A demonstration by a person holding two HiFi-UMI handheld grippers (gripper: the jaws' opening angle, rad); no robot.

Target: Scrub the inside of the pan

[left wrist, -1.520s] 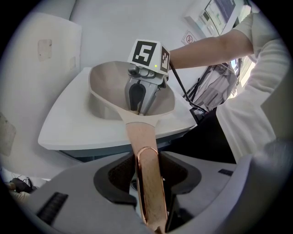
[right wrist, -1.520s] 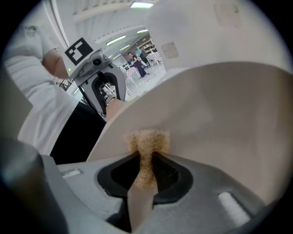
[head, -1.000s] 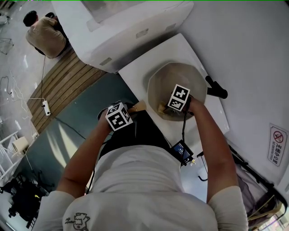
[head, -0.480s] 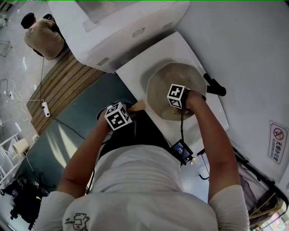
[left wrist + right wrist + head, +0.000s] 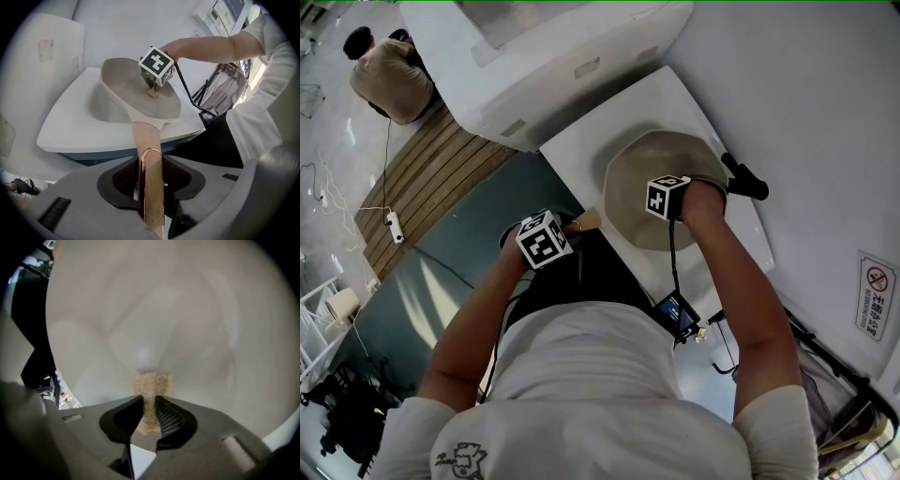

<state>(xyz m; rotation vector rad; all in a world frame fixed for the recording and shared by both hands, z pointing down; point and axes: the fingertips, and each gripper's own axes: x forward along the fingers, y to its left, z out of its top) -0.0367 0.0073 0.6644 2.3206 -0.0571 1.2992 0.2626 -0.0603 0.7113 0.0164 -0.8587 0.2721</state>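
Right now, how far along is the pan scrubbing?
Setup is done: the left tool grips the pan handle. In hand: the right tool presses a tan scrub pad against the inside of the pan. What's left is unclear: no dirt or suds show.

Lab-like workroom, white counter [image 5: 574,155], floor cables [image 5: 319,178], power strip [image 5: 395,225], no-smoking sign [image 5: 876,286], seated person [image 5: 389,75]

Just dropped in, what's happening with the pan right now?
A person is working with two handheld tongs. The left tongs clamp the pan handle, steadying the pan on the white table. The right tongs are shut on a tan scrub pad, whose tip presses against the pan's inner surface. Scrubbing looks under way.
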